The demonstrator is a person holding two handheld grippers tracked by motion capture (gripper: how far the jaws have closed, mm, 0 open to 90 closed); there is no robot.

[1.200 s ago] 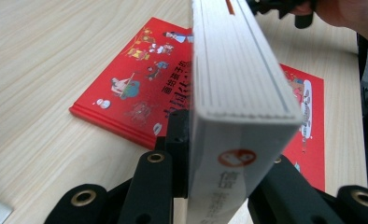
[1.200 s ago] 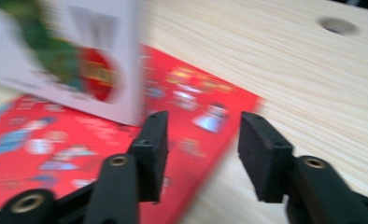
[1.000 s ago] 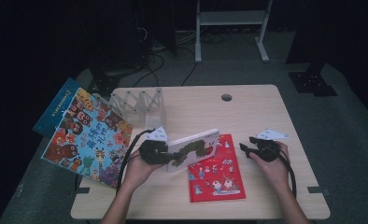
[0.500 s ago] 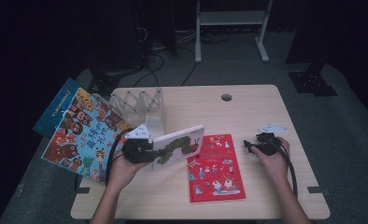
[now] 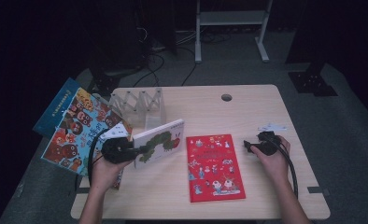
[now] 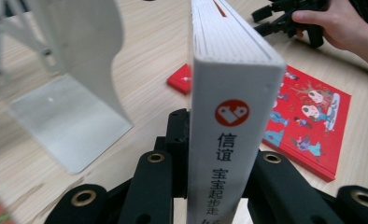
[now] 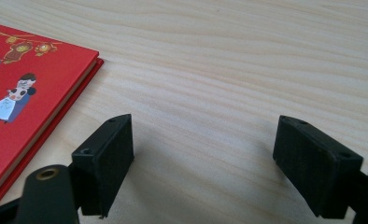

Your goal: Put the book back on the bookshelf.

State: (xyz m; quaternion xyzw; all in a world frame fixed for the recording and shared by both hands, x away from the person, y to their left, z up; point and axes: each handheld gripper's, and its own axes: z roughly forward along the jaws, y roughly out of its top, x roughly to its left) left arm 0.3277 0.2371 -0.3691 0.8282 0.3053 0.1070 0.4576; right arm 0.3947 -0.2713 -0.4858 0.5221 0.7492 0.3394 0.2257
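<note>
White caterpillar book (image 5: 159, 142) is clamped by the spine in my left tool (image 5: 140, 151), lifted left of centre beside the rack (image 5: 140, 105). My right tool (image 5: 247, 145) has just been opening, nothing between, by the red book (image 5: 214, 167). Slotting both remains, I judge.

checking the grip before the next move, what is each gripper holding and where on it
Left gripper clamps the white caterpillar book by its spine end. Right gripper holds nothing; its jaws have just been opening.
</note>
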